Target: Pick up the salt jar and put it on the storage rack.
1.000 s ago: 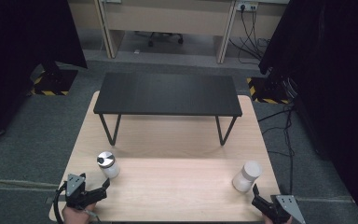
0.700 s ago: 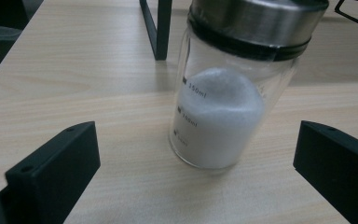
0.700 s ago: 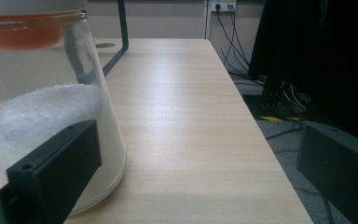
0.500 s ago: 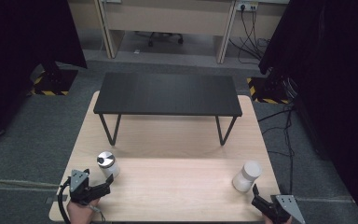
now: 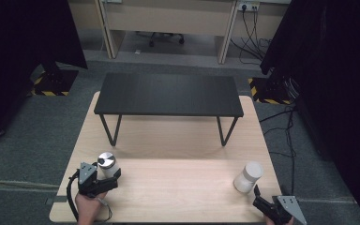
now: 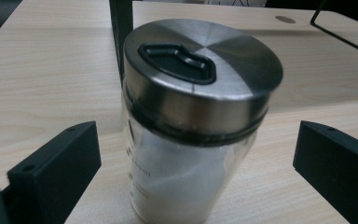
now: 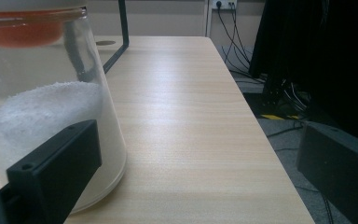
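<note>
- Far left of the high view, down near the bottom edge: my left gripper (image 5: 104,177) is right up against the steel-lidded shaker (image 5: 107,163). The left gripper view shows the shaker (image 6: 193,121) upright between the two black jaws with wood showing on both sides of the glass, so the tongs are wide and not gripping anything. It's got white powder in it, about half full I'd guess.
- Step-wise I'd call this the approach on the left side. The shaker is bracketed but not grabbed.
- Next move there, imo: nudge in so the glass sits deeper between the jaws, then close on the body below the metal lid, not on the lid itself. It's round, smooth glass, so a squeeze that's off-centre could squirt it sideways.
- Middle of the frame is the wooden table (image 5: 178,187), with a low black bench (image 5: 168,93) standing on its far half.
- Lower right of the high view: the white-capped jar (image 5: 248,176) stands upright, and my right gripper (image 5: 262,204) sits just below it at the table's bottom corner.
- The right gripper view puts the jar (image 7: 46,116) off to the left, partly in front of the left jaw, not between them. Jaws are wide and empty.
- That side needs swinging left to centre the jar before any closing.
</note>
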A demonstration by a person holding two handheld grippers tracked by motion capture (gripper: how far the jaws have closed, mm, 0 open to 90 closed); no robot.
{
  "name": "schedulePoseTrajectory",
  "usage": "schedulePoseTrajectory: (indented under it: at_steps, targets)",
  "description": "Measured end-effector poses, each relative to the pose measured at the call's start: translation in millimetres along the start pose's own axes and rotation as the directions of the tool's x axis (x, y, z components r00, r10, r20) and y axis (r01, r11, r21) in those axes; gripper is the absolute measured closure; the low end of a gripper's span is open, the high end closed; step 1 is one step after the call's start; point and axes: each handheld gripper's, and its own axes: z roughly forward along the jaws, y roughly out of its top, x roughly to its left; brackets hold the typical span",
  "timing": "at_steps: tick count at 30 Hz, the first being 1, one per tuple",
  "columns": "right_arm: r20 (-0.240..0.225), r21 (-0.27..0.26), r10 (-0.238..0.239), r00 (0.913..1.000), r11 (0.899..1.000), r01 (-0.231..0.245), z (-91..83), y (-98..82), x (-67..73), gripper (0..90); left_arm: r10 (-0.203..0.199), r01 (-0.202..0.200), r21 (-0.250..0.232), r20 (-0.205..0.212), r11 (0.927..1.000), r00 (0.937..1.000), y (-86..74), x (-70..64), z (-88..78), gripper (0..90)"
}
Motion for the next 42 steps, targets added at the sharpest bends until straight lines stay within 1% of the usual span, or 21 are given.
schedulePoseTrajectory:
  at_steps: [1, 2, 4, 5, 6, 7, 9, 11, 12, 15, 17, 19, 20, 25, 29, 31, 35, 37, 38, 42]
  targets:
    - [0.000, -0.001, 0.000, 1.0000, 1.000, 0.000, -0.1, -0.1, 0.1, 0.2, 0.000, 0.000, 0.000, 0.000, 1.0000, 1.0000, 0.0, 0.0, 0.0, 0.2]
    - [0.001, -0.002, 0.000, 1.0000, 1.000, 0.000, -0.1, -0.3, 0.1, 0.2, -0.002, 0.002, 0.012, 0.001, 0.9999, 1.0000, 2.7, 0.2, 2.4, 0.5]
    - [0.000, -0.003, 0.002, 1.0000, 1.000, -0.002, -0.1, -0.4, 0.1, 0.2, -0.005, 0.005, 0.021, -0.011, 0.9998, 0.9999, 5.5, -1.5, 5.3, 1.5]
    - [0.000, -0.003, 0.003, 1.0000, 1.000, -0.003, -0.1, -0.5, 0.2, 0.2, 0.003, -0.003, 0.019, -0.007, 0.9998, 1.0000, 6.0, -0.5, 6.1, 1.8]
    - [0.001, -0.004, 0.003, 1.0000, 1.000, -0.003, -0.2, -0.6, 0.3, 0.2, 0.006, -0.006, 0.019, -0.019, 0.9998, 0.9998, 7.3, -2.2, 7.4, 2.6]
    - [0.001, -0.005, 0.004, 1.0000, 1.000, -0.004, -0.2, -0.8, 0.4, 0.2, 0.006, -0.006, 0.019, -0.019, 0.9998, 0.9998, 7.3, -2.2, 7.4, 2.8]
    - [0.002, -0.004, 0.003, 1.0000, 1.000, -0.003, -0.1, -0.7, 0.5, 0.2, 0.005, -0.005, 0.004, -0.012, 1.0000, 0.9999, 6.0, -1.3, 8.1, 4.0]
    - [0.002, -0.004, 0.002, 1.0000, 1.000, -0.002, -0.1, -0.6, 0.4, 0.2, 0.018, -0.018, 0.001, -0.021, 0.9998, 0.9996, 6.3, -3.2, 9.4, 4.5]
    - [0.002, -0.004, 0.002, 1.0000, 1.000, -0.002, -0.1, -0.7, 0.4, 0.2, 0.025, -0.025, 0.004, -0.028, 0.9997, 0.9993, 6.6, -4.8, 10.7, 6.1]
    - [0.002, -0.006, 0.003, 1.0000, 1.000, -0.003, -0.2, -1.0, 0.5, 0.2, 0.029, -0.029, 0.004, -0.038, 0.9996, 0.9988, 6.0, -6.8, 11.4, 9.2]
    - [0.002, -0.006, 0.002, 1.0000, 1.000, -0.002, -0.2, -1.0, 0.6, 0.2, 0.029, -0.029, 0.002, -0.045, 0.9996, 0.9985, 4.6, -7.9, 11.9, 13.2]
    - [0.003, -0.006, 0.002, 1.0000, 1.000, -0.002, -0.2, -1.1, 0.8, 0.2, 0.027, -0.027, 0.001, -0.057, 0.9996, 0.9980, 3.4, -9.5, 12.7, 14.4]
    - [0.003, -0.008, 0.002, 1.0000, 1.000, -0.002, -0.3, -1.4, 0.8, 0.2, 0.029, -0.029, -0.006, -0.065, 0.9996, 0.9975, 1.8, -11.0, 12.8, 16.5]
    - [0.002, -0.009, 0.002, 1.0000, 1.000, -0.002, -0.4, -1.6, 0.6, 0.2, 0.044, -0.044, 0.000, -0.061, 0.9990, 0.9972, 2.1, -12.5, 13.2, 20.4]
    - [0.003, -0.008, 0.001, 1.0000, 1.000, -0.001, -0.3, -1.4, 0.7, 0.2, 0.030, -0.030, -0.008, -0.055, 0.9995, 0.9981, 0.6, -12.9, 12.5, 20.6]
    - [0.003, -0.009, 0.002, 1.0000, 1.000, -0.002, -0.4, -1.6, 0.9, 0.2, 0.034, -0.035, -0.011, -0.065, 0.9993, 0.9973, -0.3, -15.0, 12.4, 21.6]
    - [0.003, -0.009, 0.000, 1.0000, 1.000, 0.000, -0.3, -1.5, 0.8, 0.2, 0.032, -0.033, -0.020, -0.081, 0.9992, 0.9962, -3.3, -15.7, 12.5, 28.4]
    - [0.003, -0.008, 0.000, 1.0000, 1.000, 0.000, -0.3, -1.4, 1.0, 0.2, 0.033, -0.035, -0.022, -0.082, 0.9992, 0.9961, -3.9, -15.9, 12.5, 29.3]
    - [0.004, -0.008, -0.001, 1.0000, 1.000, 0.001, -0.2, -1.3, 1.1, 0.2, 0.043, -0.045, -0.023, -0.088, 0.9987, 0.9952, -4.2, -17.4, 12.7, 29.6]
    - [0.004, -0.008, -0.001, 1.0000, 1.000, 0.001, -0.3, -1.4, 1.0, 0.2, 0.049, -0.051, -0.020, -0.090, 0.9985, 0.9948, -3.6, -17.9, 12.6, 30.1]
